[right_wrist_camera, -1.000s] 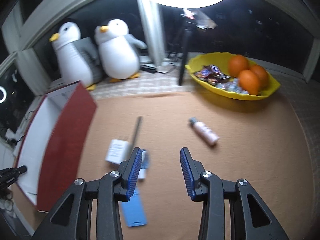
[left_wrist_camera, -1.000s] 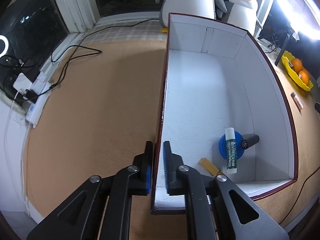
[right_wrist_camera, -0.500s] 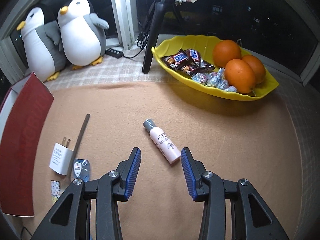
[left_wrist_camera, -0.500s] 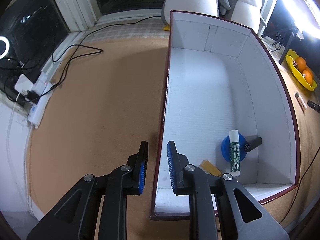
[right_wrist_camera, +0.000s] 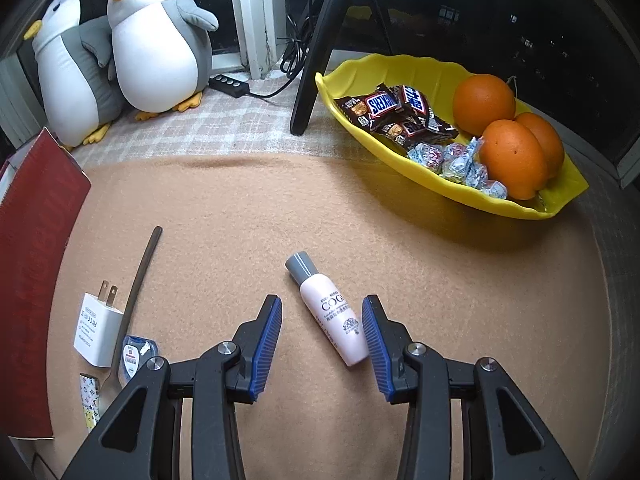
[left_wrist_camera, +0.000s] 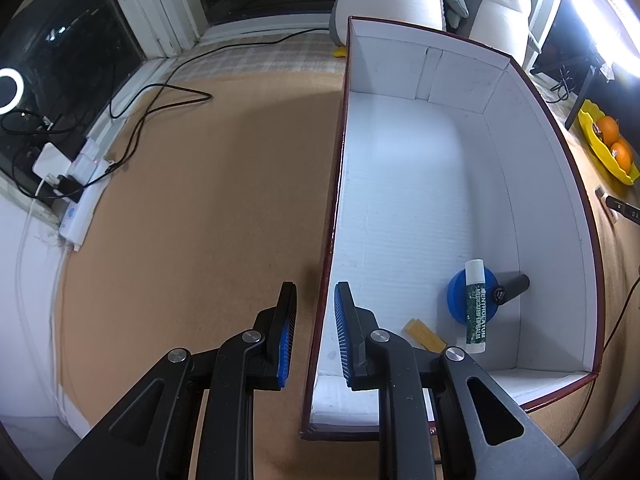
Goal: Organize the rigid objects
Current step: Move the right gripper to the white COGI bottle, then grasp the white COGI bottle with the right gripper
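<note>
My left gripper [left_wrist_camera: 315, 288] stands open astride the left wall of the white box with a dark red outside [left_wrist_camera: 560, 168], its pads a little off the wall. Inside the box lie a green lip balm [left_wrist_camera: 476, 308], a blue round lid [left_wrist_camera: 456, 300], a black cylinder [left_wrist_camera: 514, 286] and a yellow piece [left_wrist_camera: 424, 334]. My right gripper [right_wrist_camera: 322, 302] is open and low over the tan mat. A pink bottle with a grey cap [right_wrist_camera: 332, 320] lies slanted between its fingers, not pressed by the pads. The box's red side [right_wrist_camera: 36, 264] shows at the left.
A white charger [right_wrist_camera: 96, 330], a dark stick [right_wrist_camera: 140, 280], a small blue-white item [right_wrist_camera: 134, 354] and a patterned strip [right_wrist_camera: 90, 400] lie by the box. Behind are a yellow dish [right_wrist_camera: 400, 68] with oranges and sweets, a tripod leg [right_wrist_camera: 312, 60] and plush penguins [right_wrist_camera: 156, 40]. A power strip [left_wrist_camera: 80, 208] lies at the left.
The left jaws have parted slightly from the box wall. The right gripper has swung right and sunk, from above the charger to around the pink bottle.
</note>
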The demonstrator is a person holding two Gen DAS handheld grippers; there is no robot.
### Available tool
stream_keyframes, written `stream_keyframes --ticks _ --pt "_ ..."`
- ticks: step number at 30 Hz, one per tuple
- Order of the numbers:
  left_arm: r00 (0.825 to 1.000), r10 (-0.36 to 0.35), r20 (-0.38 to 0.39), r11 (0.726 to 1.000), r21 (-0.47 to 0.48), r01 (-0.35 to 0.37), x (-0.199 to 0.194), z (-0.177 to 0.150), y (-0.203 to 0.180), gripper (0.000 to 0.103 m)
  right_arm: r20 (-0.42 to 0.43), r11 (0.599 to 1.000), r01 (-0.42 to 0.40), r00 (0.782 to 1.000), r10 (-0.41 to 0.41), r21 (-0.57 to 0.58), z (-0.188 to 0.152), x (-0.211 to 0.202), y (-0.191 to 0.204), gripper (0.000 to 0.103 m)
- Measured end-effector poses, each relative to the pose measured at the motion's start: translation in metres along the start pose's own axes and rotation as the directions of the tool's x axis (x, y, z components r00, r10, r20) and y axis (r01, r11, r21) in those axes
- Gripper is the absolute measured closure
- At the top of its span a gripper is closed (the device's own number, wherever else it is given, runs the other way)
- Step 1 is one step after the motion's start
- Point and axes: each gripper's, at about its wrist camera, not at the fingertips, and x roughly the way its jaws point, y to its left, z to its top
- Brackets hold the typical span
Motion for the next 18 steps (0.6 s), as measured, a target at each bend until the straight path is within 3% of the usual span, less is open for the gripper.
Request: stream_keyframes --ticks 7,11,18 --pt "1.0 0.0 0.005 1.0 -0.009 0.0 -0.001 -0.001 0.001 0.085 -0.024 1.0 -0.005 1.0 0.005 -0.024 0.003 0.011 0.003 0.068" --pt "1.0 -0.004 0.007 1.0 -0.01 0.004 -0.001 -0.001 0.002 0.085 -0.055 0.999 -0.023 0.998 0.022 -0.026 0.0 0.018 0.006 0.085" --pt "1.0 -0.013 0.012 1.0 -0.012 0.013 -0.002 -0.002 0.002 0.085 -0.048 1.0 -0.023 0.999 0.022 -0.013 -0.007 0.017 0.007 0.085"
